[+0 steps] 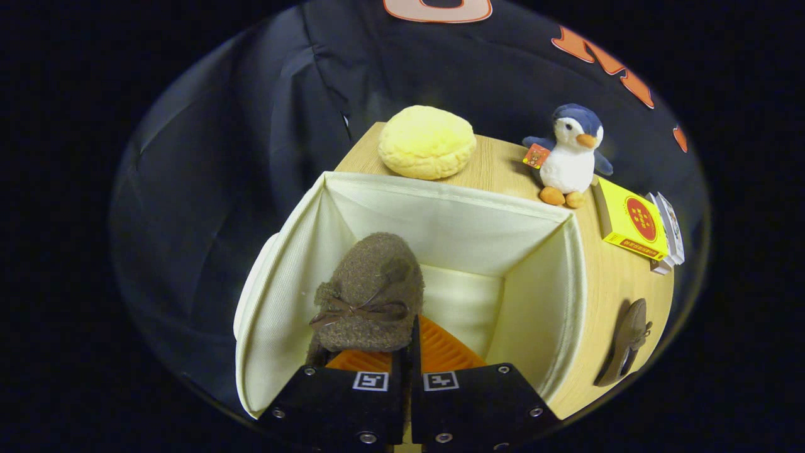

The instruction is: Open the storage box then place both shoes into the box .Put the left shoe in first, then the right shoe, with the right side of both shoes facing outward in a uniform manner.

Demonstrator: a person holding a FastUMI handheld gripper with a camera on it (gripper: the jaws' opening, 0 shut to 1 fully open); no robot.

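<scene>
Now your fingers (407, 352) are clenched on a brown shoe (371, 296) over the open storage box (283, 296).
Second shoe (626, 343) lies on the worktop (613, 286) at three o'clock of the box.

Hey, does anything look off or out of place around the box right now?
Nothing is spilled or damaged. One brown shoe hangs over the open storage box, pinched in the fingers. The other shoe lies on the table beside the box.

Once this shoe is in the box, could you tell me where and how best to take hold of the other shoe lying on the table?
Grip the second shoe across its heel-side rim, coming from above: it lies flat beside the box, opening up.
</scene>
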